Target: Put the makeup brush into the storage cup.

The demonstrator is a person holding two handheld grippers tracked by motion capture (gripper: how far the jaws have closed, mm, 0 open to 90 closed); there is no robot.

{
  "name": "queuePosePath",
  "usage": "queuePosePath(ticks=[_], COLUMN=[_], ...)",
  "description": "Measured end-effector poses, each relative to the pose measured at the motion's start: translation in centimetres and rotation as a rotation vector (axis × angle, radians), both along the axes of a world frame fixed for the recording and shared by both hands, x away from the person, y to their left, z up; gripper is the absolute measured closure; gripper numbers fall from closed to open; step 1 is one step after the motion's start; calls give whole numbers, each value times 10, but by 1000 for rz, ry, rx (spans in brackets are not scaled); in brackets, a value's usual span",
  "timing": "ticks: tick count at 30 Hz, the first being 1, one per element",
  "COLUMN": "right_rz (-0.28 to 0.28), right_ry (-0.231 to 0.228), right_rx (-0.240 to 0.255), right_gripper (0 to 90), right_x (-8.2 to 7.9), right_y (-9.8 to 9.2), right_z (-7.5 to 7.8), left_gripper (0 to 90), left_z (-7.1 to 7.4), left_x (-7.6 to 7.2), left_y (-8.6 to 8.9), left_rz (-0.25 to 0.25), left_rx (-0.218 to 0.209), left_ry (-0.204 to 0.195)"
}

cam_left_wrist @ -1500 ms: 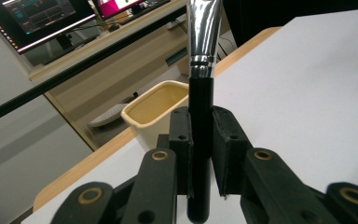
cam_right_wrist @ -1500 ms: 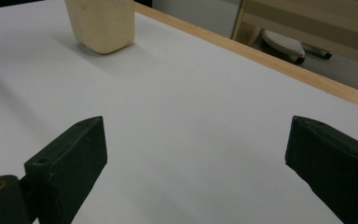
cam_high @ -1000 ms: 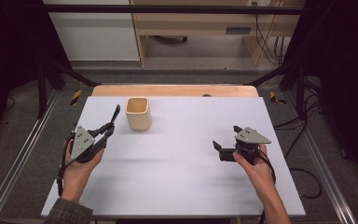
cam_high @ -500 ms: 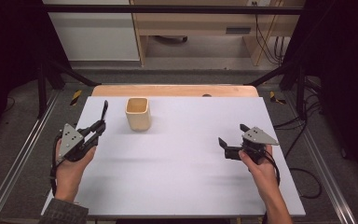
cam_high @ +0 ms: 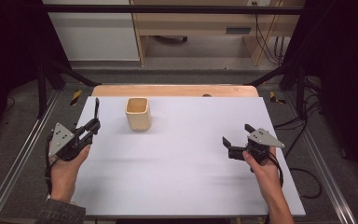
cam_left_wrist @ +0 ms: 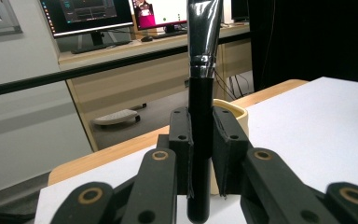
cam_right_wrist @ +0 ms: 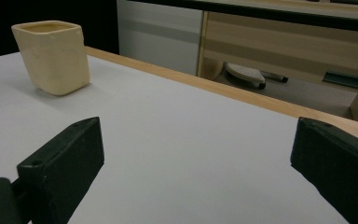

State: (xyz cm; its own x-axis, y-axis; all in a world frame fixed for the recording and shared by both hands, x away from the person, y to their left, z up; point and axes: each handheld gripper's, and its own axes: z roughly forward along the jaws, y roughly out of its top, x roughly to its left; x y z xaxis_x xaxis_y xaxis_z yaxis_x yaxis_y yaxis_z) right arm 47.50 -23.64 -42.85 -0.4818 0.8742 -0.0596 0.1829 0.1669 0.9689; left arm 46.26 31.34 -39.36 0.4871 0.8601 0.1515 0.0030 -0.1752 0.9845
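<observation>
A cream square cup (cam_high: 137,113) stands upright on the white table (cam_high: 182,163), toward the far left. My left gripper (cam_high: 91,127) is to the cup's left, shut on the handle of a black brush (cam_high: 96,108) whose bristles point up and away. In the left gripper view the pads clamp the brush handle (cam_left_wrist: 200,135) below its silver ferrule, with the cup (cam_left_wrist: 237,113) just behind. My right gripper (cam_high: 237,134) hovers over the table's right side, open with nothing between its fingers. The cup (cam_right_wrist: 52,56) sits far off to its left.
A wooden strip (cam_high: 175,90) runs along the table's far edge. Metal frame rails (cam_high: 14,163) flank both sides, and cables (cam_high: 303,126) lie on the floor at the right. A wooden desk (cam_high: 200,28) stands beyond. The white surface between the two grippers is bare.
My left hand has drawn the brush leftward, away from the cup. The right hand has drifted slightly right. Both grips are unchanged.
</observation>
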Motion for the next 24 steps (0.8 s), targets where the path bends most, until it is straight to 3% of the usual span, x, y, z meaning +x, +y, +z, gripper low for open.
queuePosePath(ticks=[8, 17, 24], right_rz=[-10, -10, -8], right_ry=[-16, -25, -50], right_rx=[-8, -33, -19], right_gripper=[34, 34, 38], right_x=[-1, -5, -10], right_y=[-5, -12, -19], right_z=[-3, -7, -7], left_gripper=[790, 790, 790], left_z=[1, 2, 2], left_x=[0, 0, 3], left_y=[3, 4, 3], left_rz=[-4, -24, -25], left_rx=[-27, -91, -122], left_ry=[4, 24, 38])
